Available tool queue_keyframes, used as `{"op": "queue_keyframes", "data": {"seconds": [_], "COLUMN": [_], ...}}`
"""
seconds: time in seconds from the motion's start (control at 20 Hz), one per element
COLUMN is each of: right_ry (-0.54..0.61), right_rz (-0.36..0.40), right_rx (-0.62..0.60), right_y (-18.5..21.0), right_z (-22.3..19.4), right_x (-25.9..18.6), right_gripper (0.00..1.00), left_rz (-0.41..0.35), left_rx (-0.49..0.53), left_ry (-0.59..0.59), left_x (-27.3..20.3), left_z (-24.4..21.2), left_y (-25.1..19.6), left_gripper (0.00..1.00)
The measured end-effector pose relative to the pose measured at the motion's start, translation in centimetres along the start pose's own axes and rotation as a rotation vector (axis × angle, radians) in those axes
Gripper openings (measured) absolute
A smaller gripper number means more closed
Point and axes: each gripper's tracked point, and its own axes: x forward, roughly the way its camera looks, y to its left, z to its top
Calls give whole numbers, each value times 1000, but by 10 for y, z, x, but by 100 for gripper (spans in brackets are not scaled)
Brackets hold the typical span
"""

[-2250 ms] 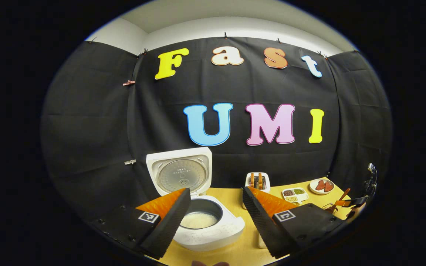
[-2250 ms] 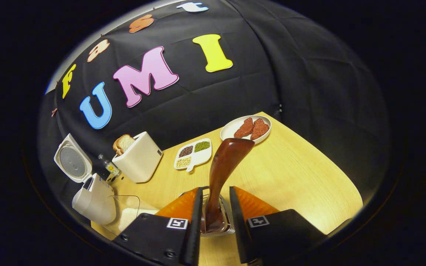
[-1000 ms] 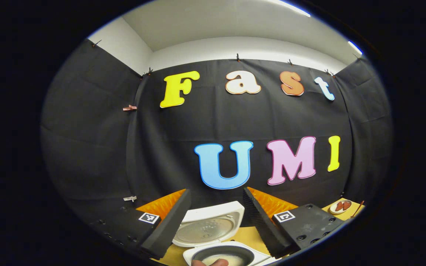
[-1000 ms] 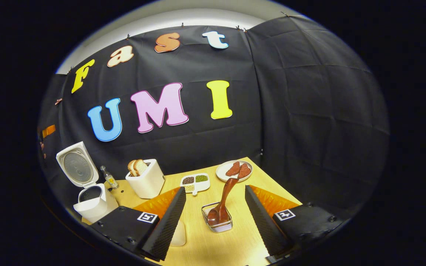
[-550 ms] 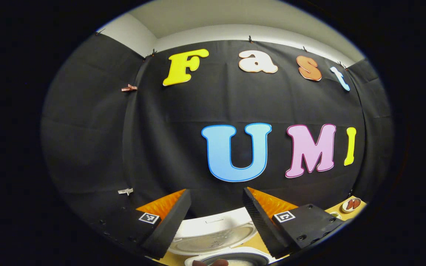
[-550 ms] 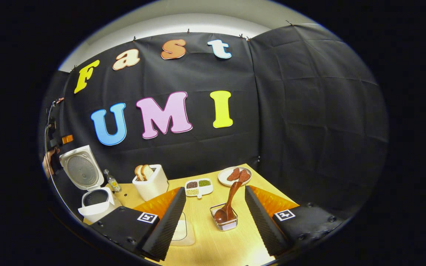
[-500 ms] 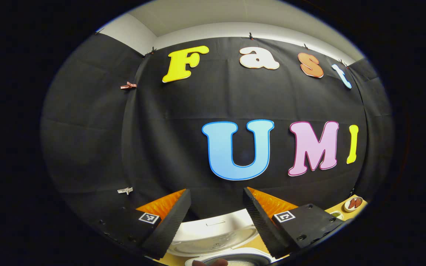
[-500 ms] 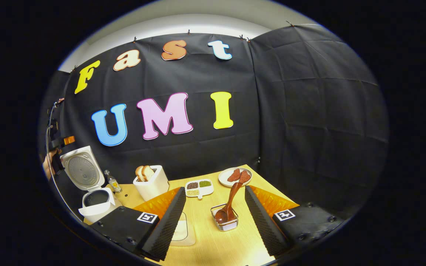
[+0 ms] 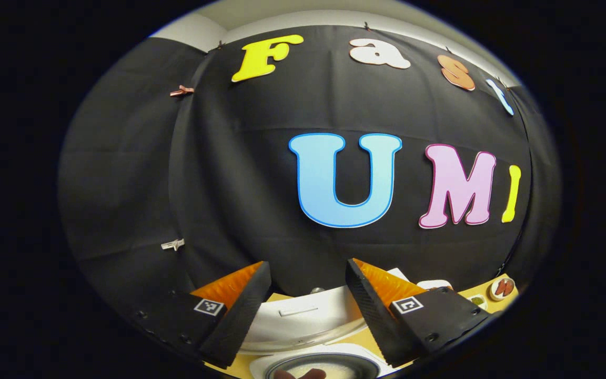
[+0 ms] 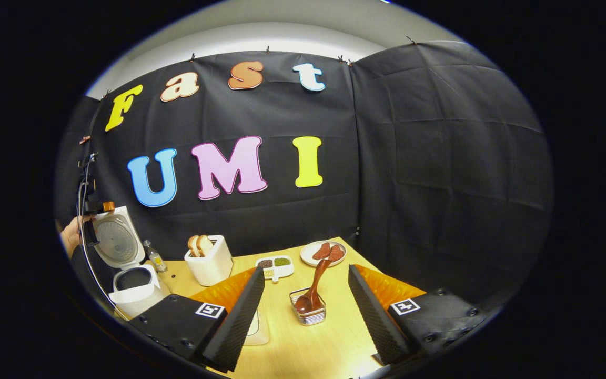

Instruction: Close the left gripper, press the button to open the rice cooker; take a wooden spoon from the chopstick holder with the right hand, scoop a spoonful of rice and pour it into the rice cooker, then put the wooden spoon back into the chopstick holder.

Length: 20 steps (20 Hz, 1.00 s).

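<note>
The spoon [image 10: 313, 287] stands bowl-down in its holder [image 10: 308, 313] on the worktop [image 10: 334, 342], so the right claw [image 10: 305, 295], spread wide, hangs above it empty, and the left claw [image 9: 305, 287], likewise wide, hovers over the open cooker [image 9: 303, 316].

In the right gripper view the rice cooker [image 10: 133, 284] stands at the counter's [image 10: 334, 342] left end, lid raised; a small bottle [image 10: 154, 258] and the toaster [image 10: 209, 267] stand to its right; the chopstick holder [image 10: 309, 312], wooden spoon [image 10: 313, 287] in it, sits nearer, before the divided dish [image 10: 275, 267] and plate [image 10: 325, 252].
</note>
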Motion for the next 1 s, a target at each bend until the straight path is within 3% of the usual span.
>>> {"op": "queue_keyframes", "data": {"seconds": [0.45,0.65,1.0], "right_ry": [-11,-14,-6], "right_rz": [90,136,137], "right_rx": [-36,-44,-31], "right_y": [15,22,5], "right_z": [17,23,17], "right_x": [3,7,-1], "right_gripper": [98,98,98], "left_rz": [-15,37,37], "left_rx": [-40,-7,-77], "left_ry": [103,128,246], "left_x": [-92,-124,-153], "left_z": [-55,-89,-159], "left_y": [-42,-46,-64], "left_gripper": [100,100,100]}}
